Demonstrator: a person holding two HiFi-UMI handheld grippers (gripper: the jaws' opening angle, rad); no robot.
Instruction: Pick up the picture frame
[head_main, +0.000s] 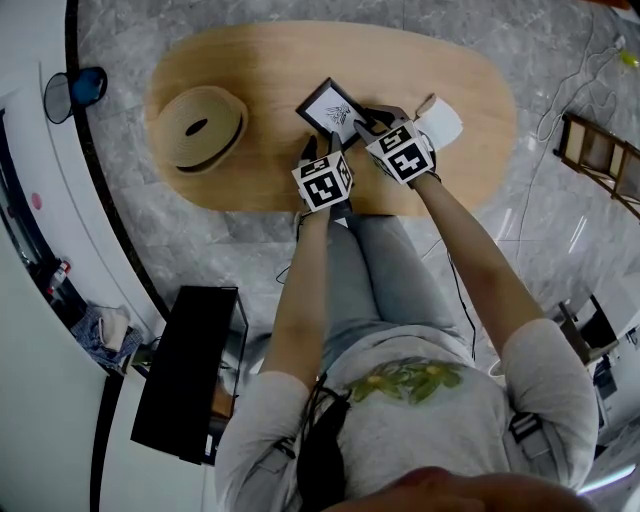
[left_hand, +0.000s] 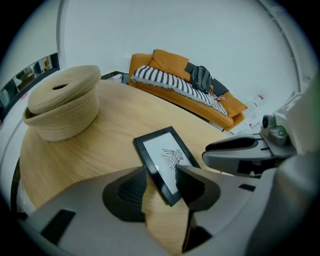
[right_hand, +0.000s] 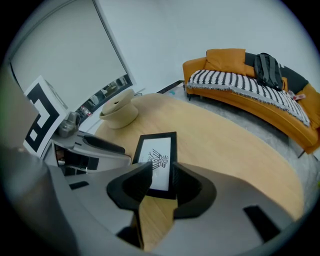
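A black picture frame (head_main: 328, 107) with a white sheet and a dark line drawing lies flat on the oval wooden table (head_main: 250, 60). My left gripper (head_main: 319, 151) hovers at the frame's near left side, jaws open. In the left gripper view the frame (left_hand: 167, 156) runs with its near corner between the open jaws of the left gripper (left_hand: 161, 172). My right gripper (head_main: 366, 123) stands at the frame's near right side, also open. In the right gripper view the frame's (right_hand: 157, 152) near end sits under the gap of the right gripper (right_hand: 161, 170). Neither pair of pads clearly presses on it.
A woven lidded basket (head_main: 201, 126) sits on the table's left part, well apart from the frame. A white object (head_main: 441, 121) lies by the right gripper. The table's near edge runs just under both hands. An orange sofa (left_hand: 186, 86) stands beyond the table.
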